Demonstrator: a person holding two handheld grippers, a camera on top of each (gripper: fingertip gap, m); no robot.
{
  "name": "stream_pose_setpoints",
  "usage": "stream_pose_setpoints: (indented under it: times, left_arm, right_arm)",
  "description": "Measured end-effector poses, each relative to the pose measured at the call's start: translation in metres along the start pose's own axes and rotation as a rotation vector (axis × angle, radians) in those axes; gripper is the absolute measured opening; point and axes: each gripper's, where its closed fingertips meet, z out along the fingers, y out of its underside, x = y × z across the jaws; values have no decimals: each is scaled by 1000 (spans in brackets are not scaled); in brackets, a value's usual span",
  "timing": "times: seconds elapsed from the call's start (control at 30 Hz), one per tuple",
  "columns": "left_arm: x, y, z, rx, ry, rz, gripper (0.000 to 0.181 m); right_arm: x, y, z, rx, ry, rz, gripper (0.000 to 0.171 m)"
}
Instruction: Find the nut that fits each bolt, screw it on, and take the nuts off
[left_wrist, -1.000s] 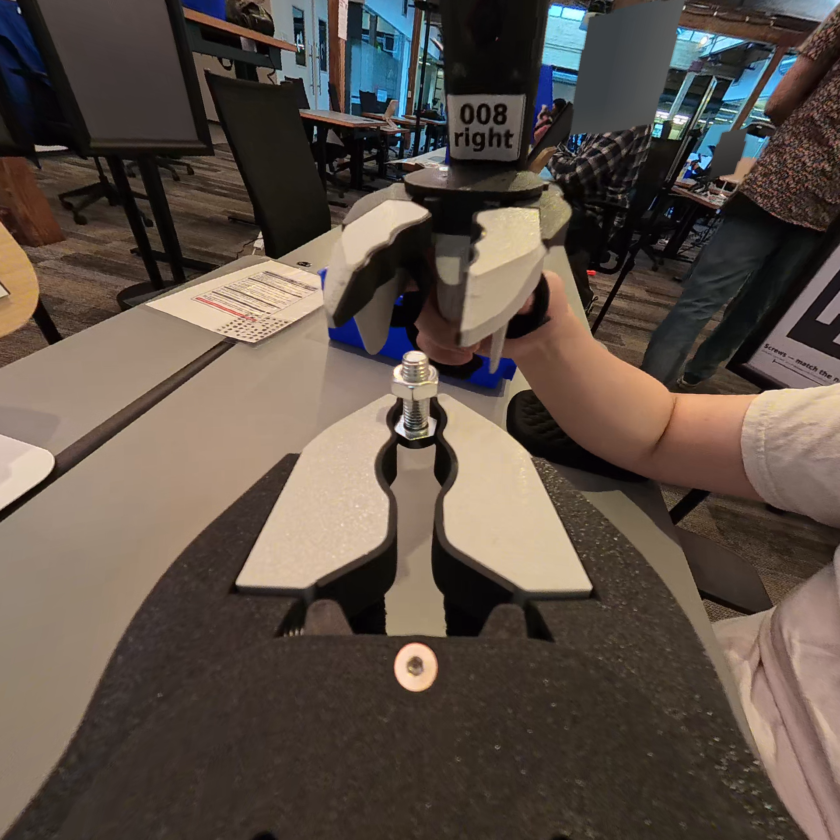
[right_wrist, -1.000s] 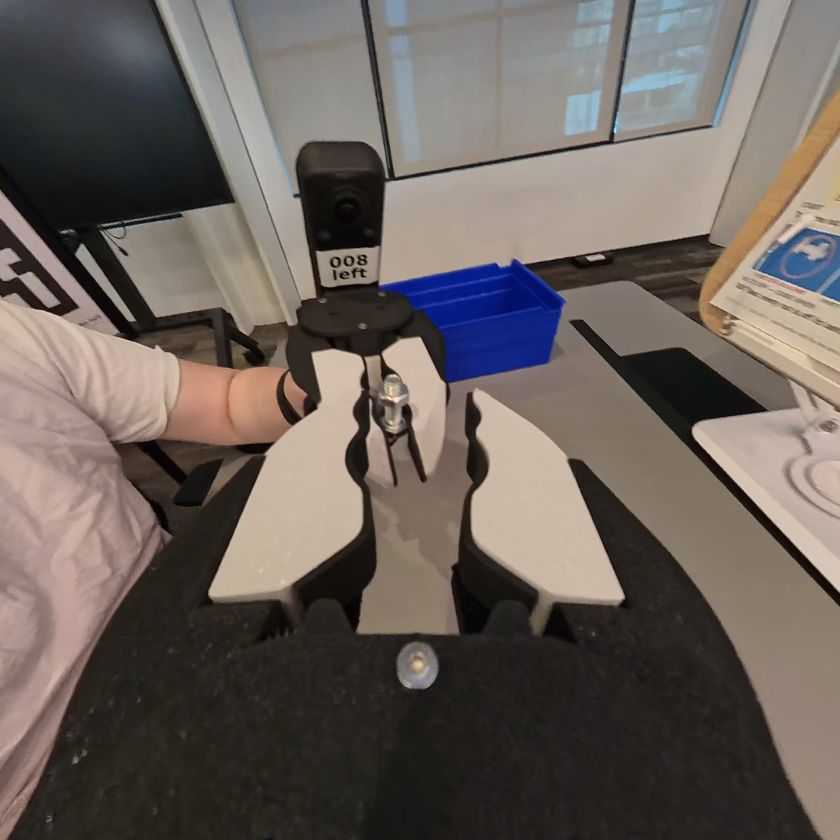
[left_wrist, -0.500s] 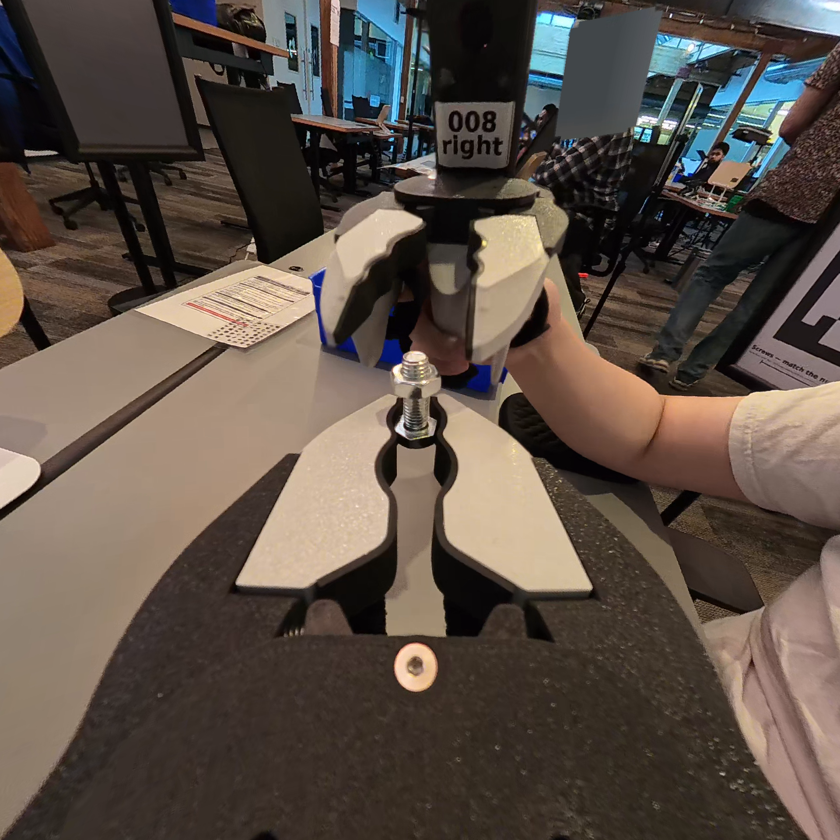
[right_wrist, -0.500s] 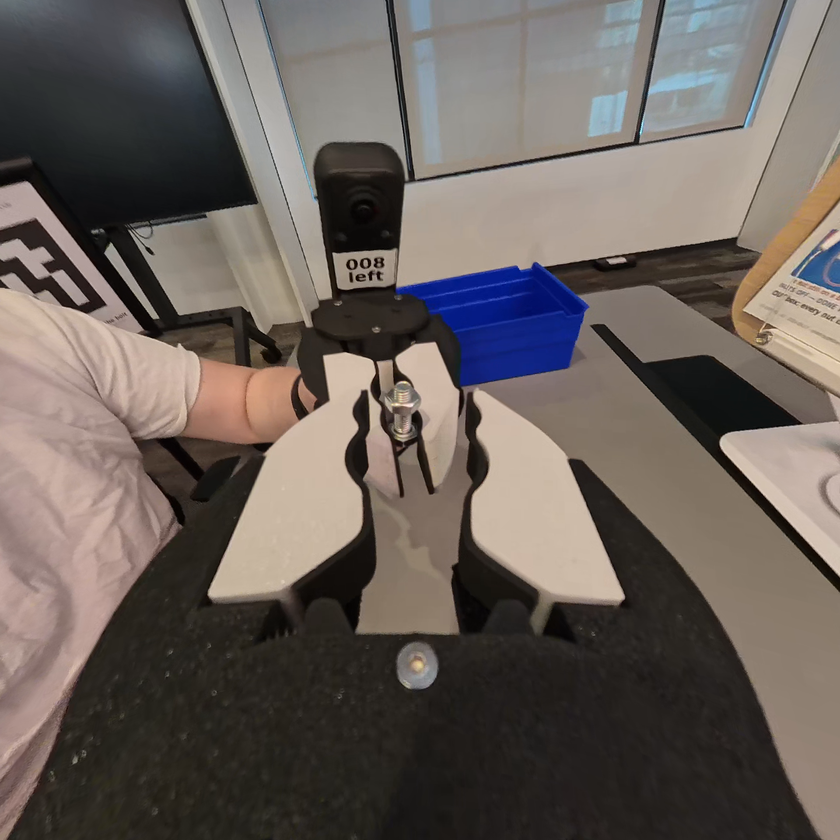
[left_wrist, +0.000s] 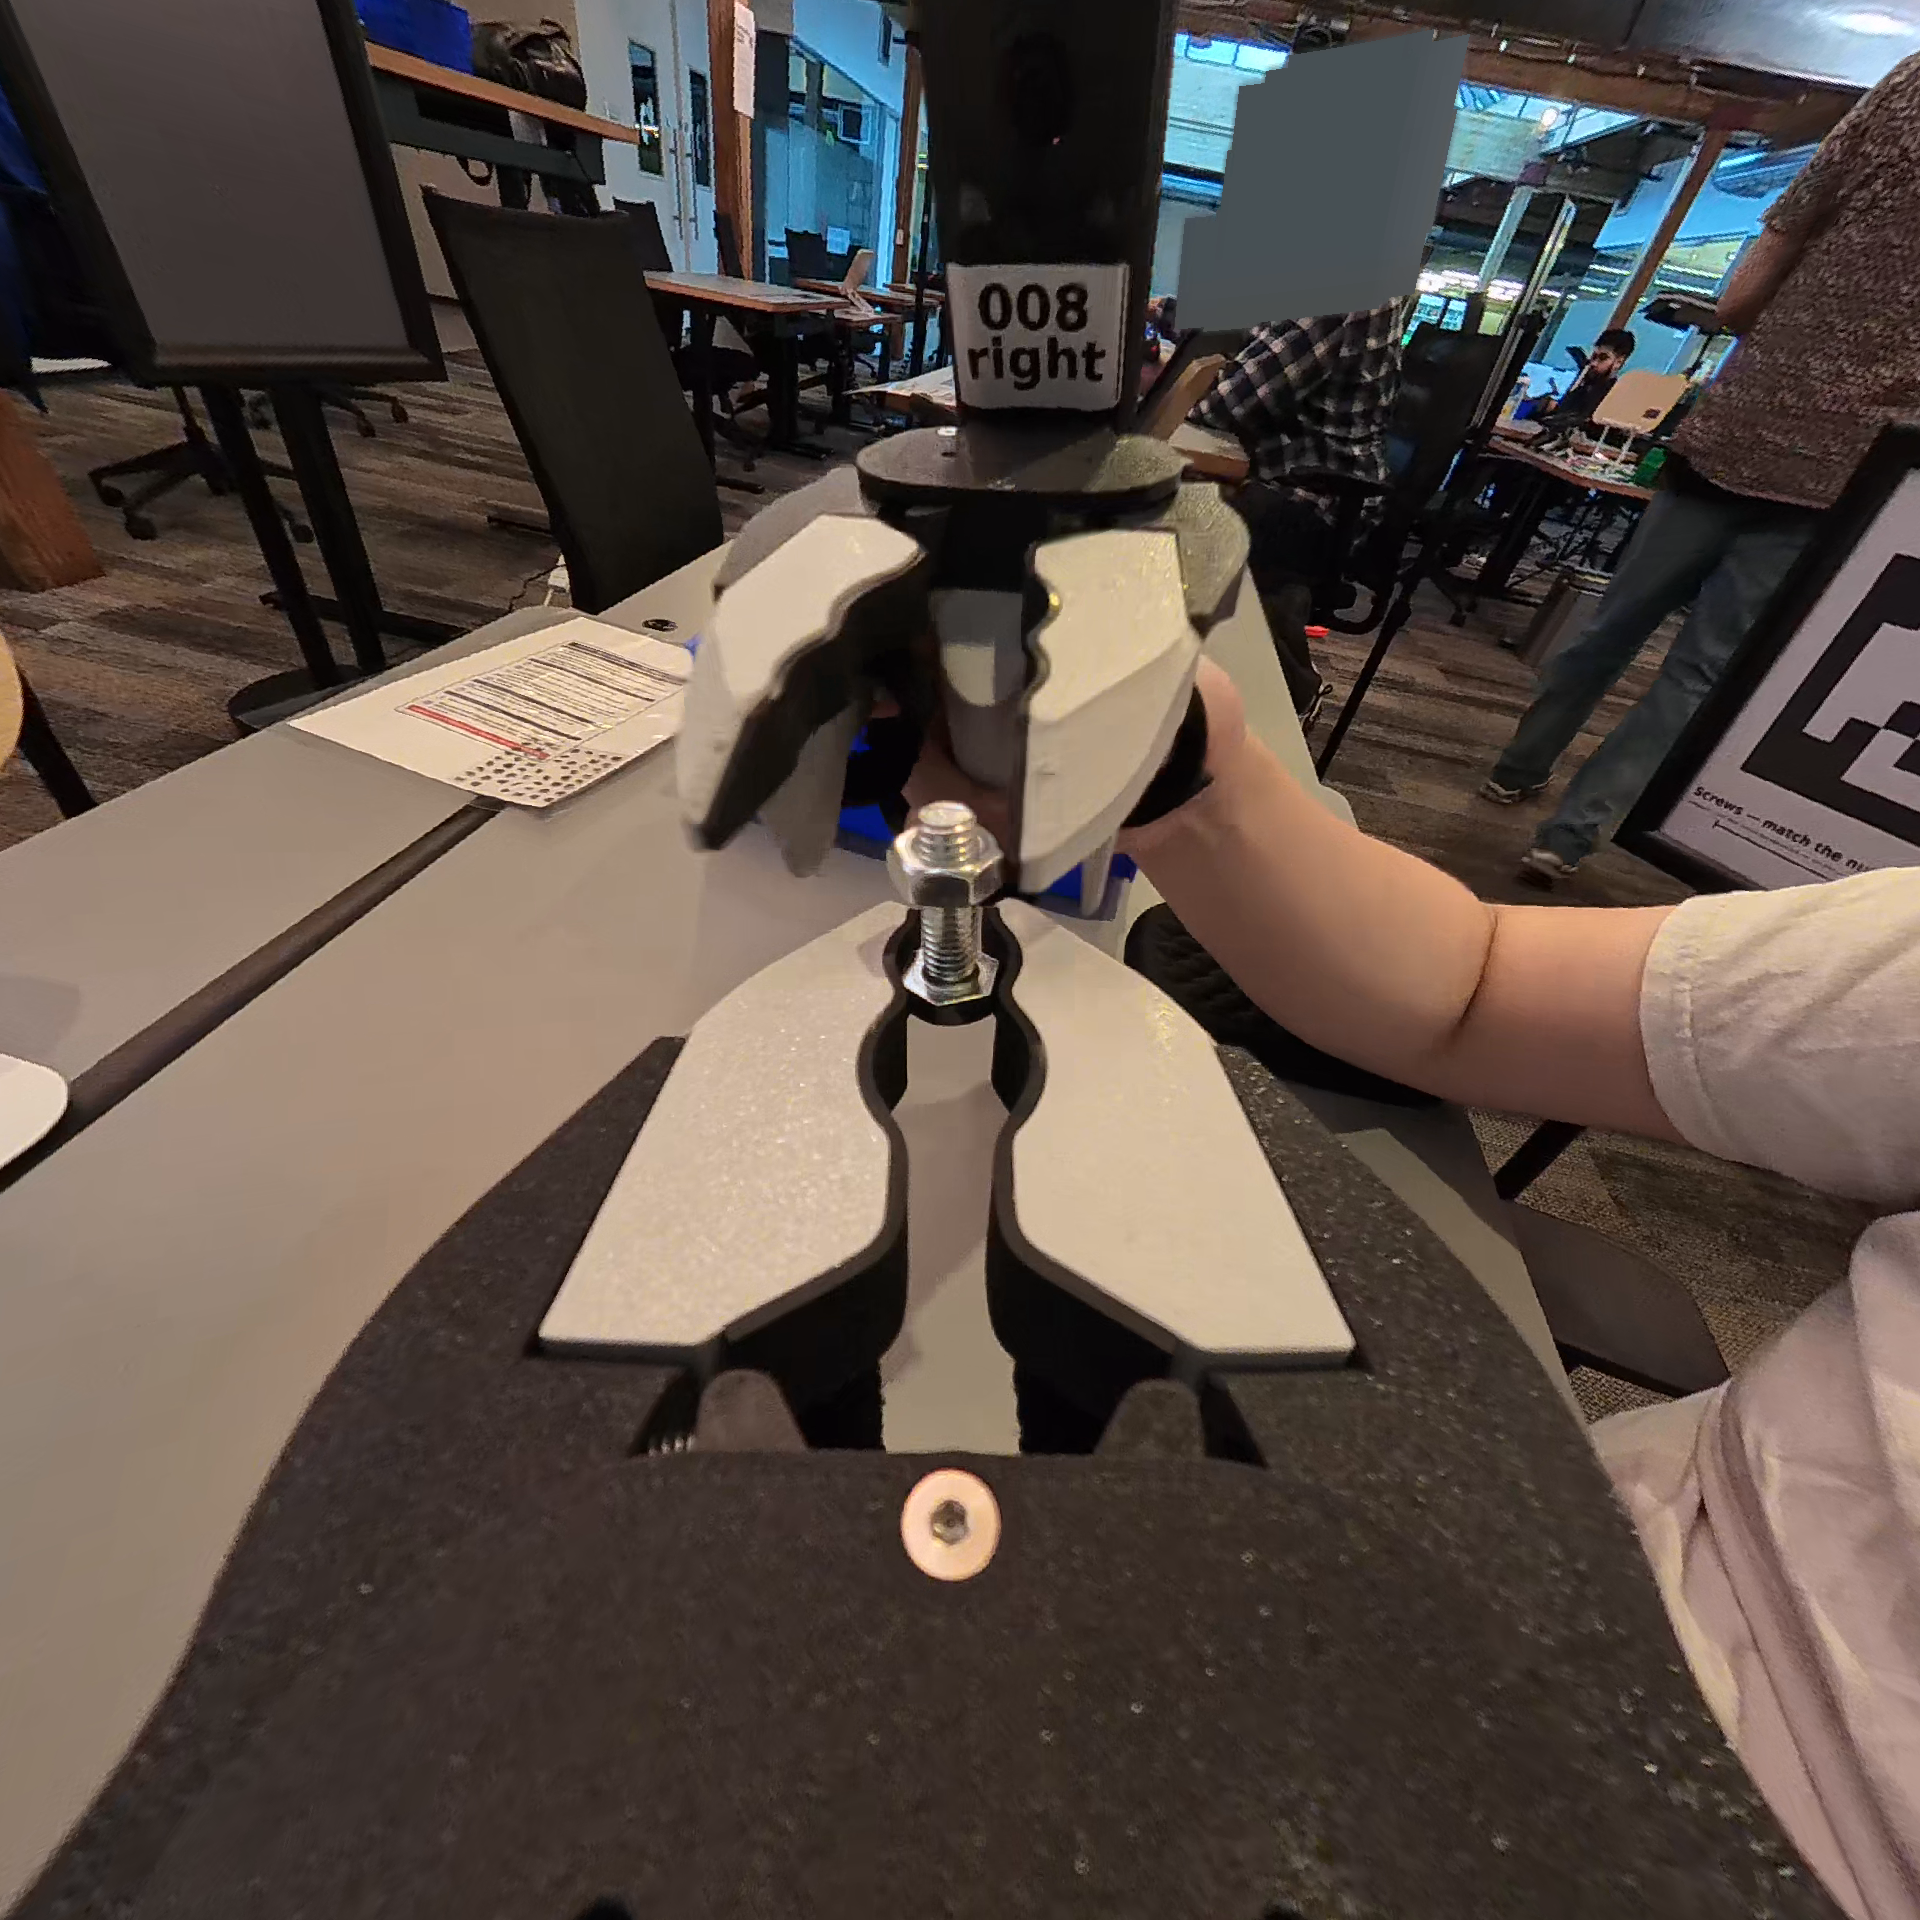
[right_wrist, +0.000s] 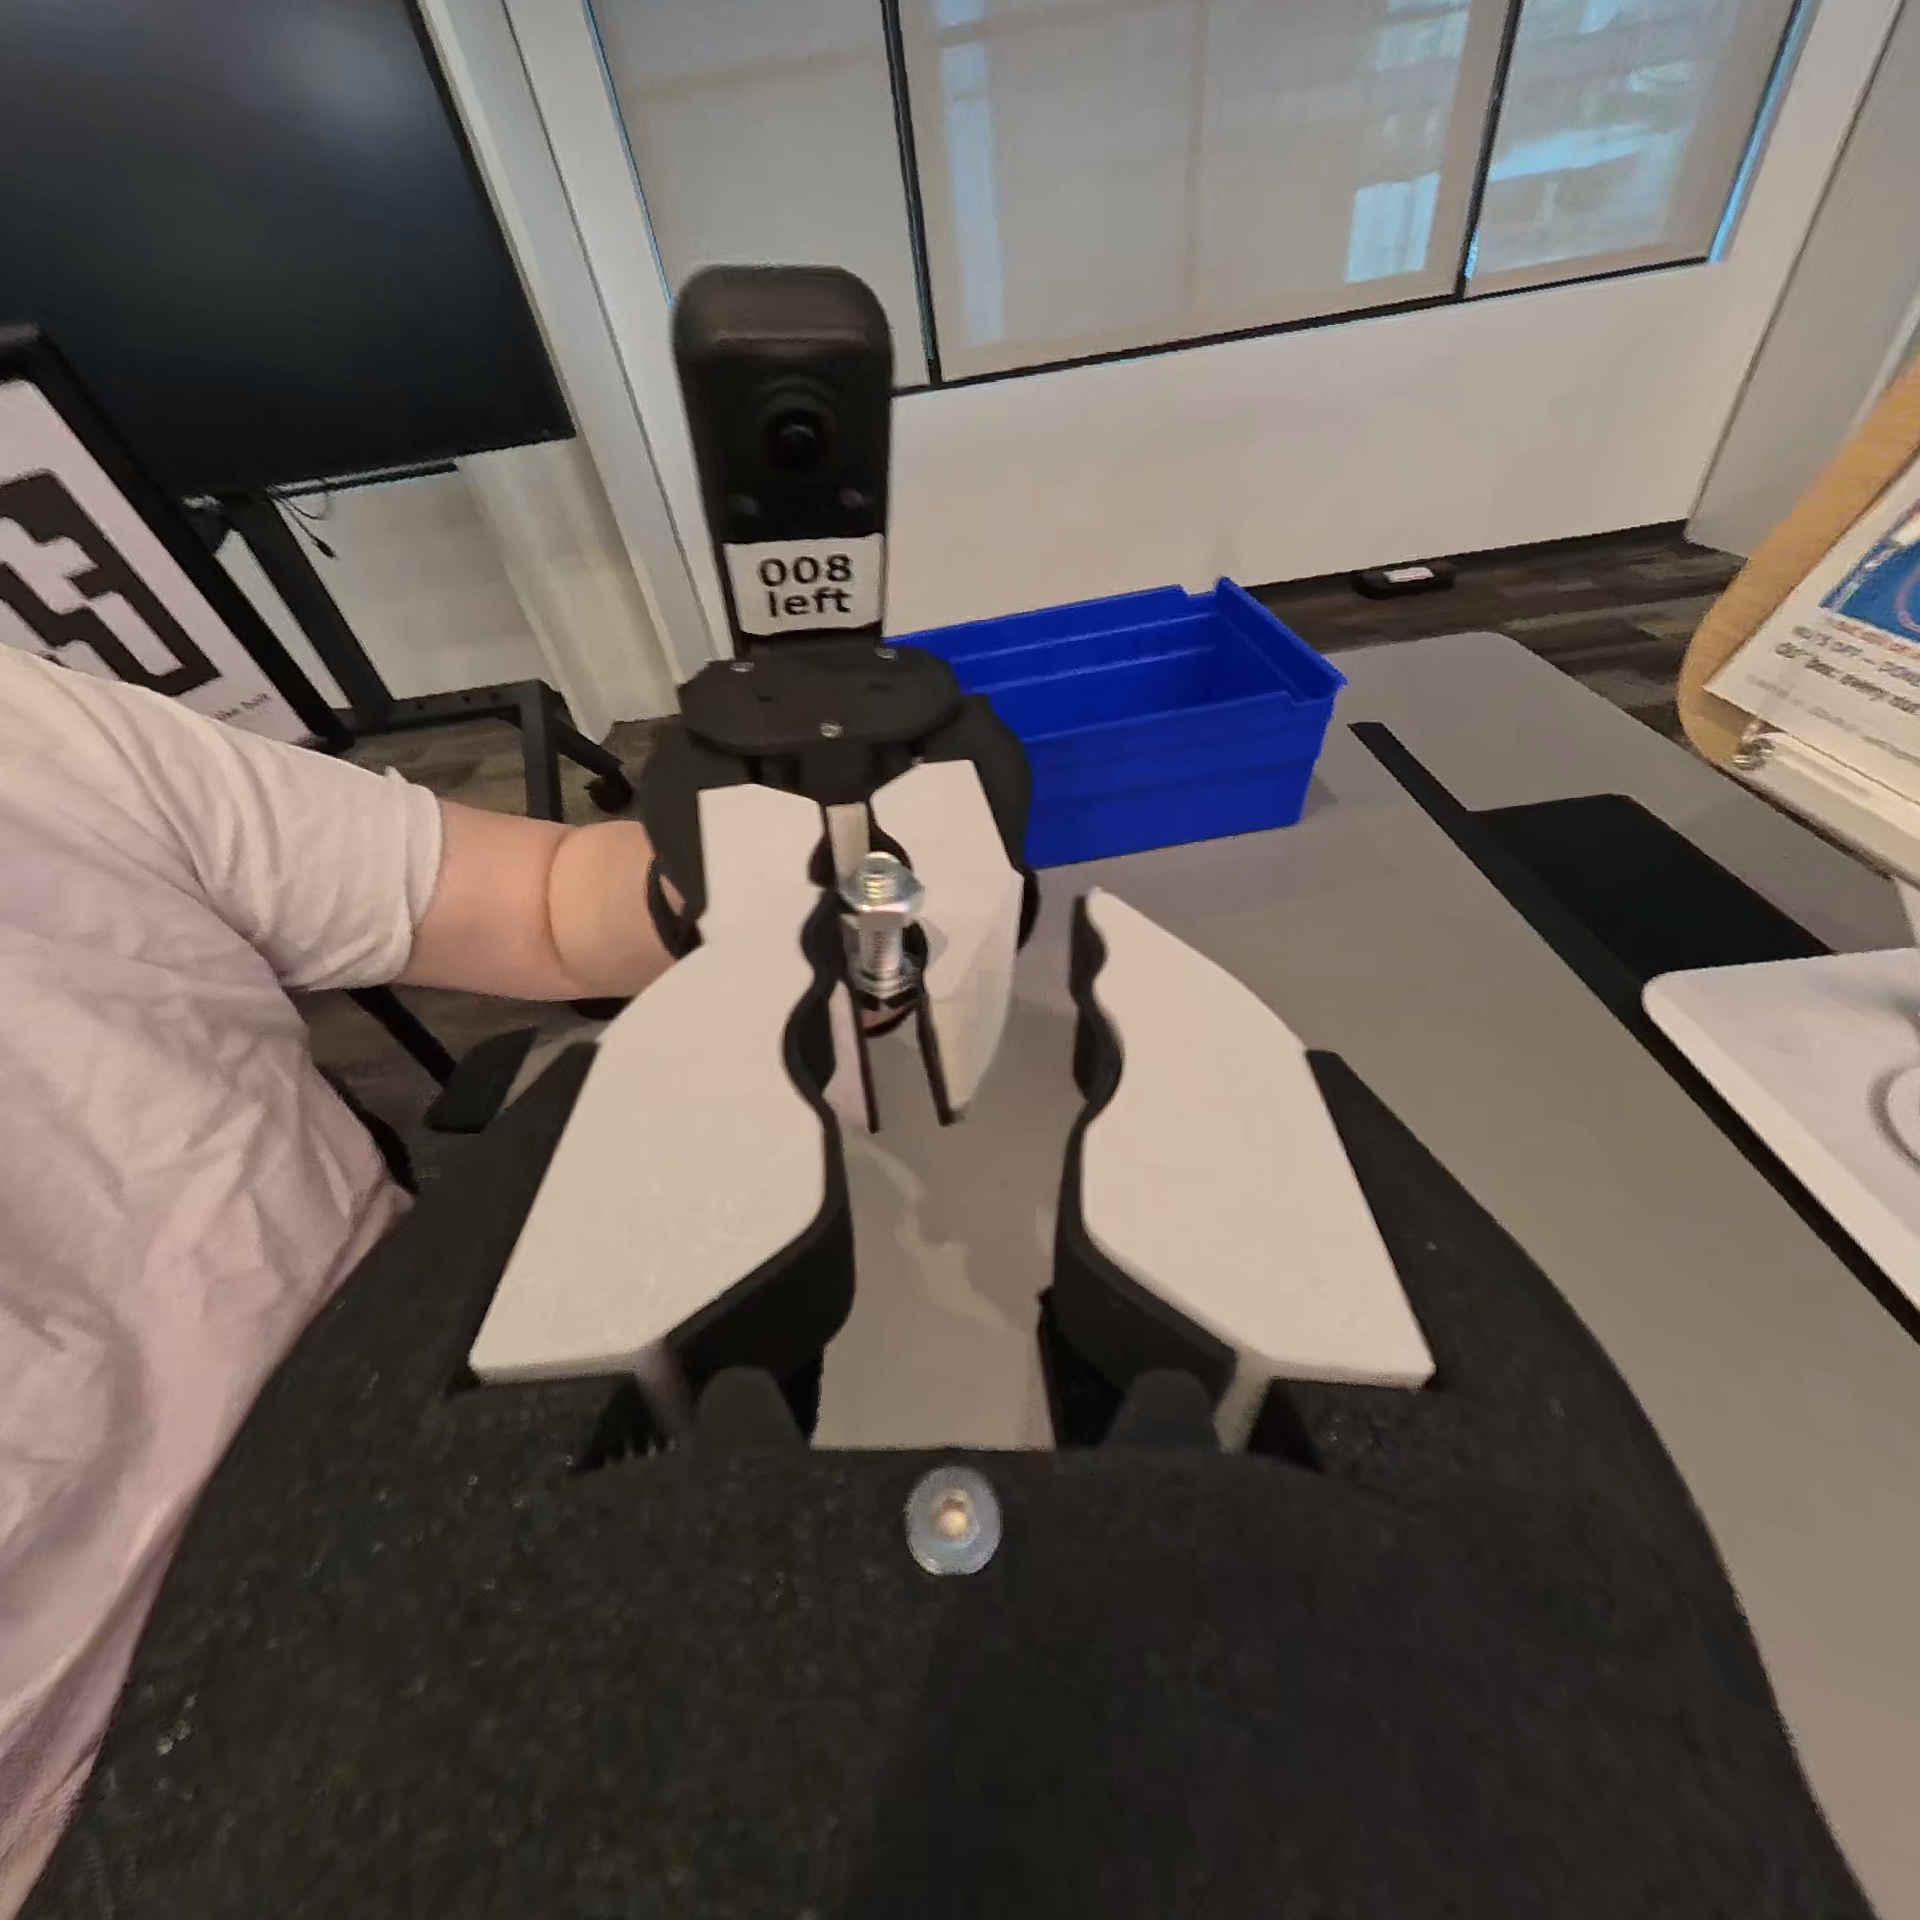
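Note:
A silver bolt stands upright, its hex head clamped between the fingertips of my left gripper, which is shut on it. A silver nut sits near the top of its thread. My right gripper faces it from across the grey table, open, with one fingertip close beside the nut. In the right wrist view the right gripper is open around the nut and bolt, and the left gripper holds the bolt from the far side.
A blue bin stands on the table behind the left gripper. A printed sheet lies at the far left of the table. A white tray and a wooden board with papers are to the right. Chairs and people are beyond the table edge. The grippers are tip to tip, or close to it.
My right gripper has moved closer and lower, so its open fingers now flank the nut. The left gripper still holds the bolt the same way.

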Motion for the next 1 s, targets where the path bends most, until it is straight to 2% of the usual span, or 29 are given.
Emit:
stream_pose_setpoints:
  times: [0.03,0.13,0.23,0.43,0.6,0.7,0.83,0.9,1.0]
  left_arm:
    - [-1,0,0,-1,-7,3,11]
    - [0,-3,-2,11,3,-7,10]
    - [-2,-2,-3,7,-7,-4,11]
    - [0,0,0,-1,-7,-2,11]
    - [-1,-3,-3,5,-12,2,10]
    - [-1,-1,-2,1,-10,-1,10]
    - [1,0,0,-3,-4,0,10]
    - [0,-1,-1,-1,-15,3,11]
    - [-1,-3,-3,6,-12,-4,10]
  right_arm:
    - [2,0,-2,6,5,-4,45]
    - [10,-2,-13,38,2,33,36]
    - [0,-11,-13,83,-55,50,36]
    - [1,0,1,2,22,-34,42]
    - [9,-4,-13,43,17,14,34]
    - [-7,-10,-6,65,-50,21,36]
    - [-3,1,3,-9,4,-33,37]
    - [-1,0,-2,6,-10,-16,39]
    - [3,-3,-9,37,-12,17,33]
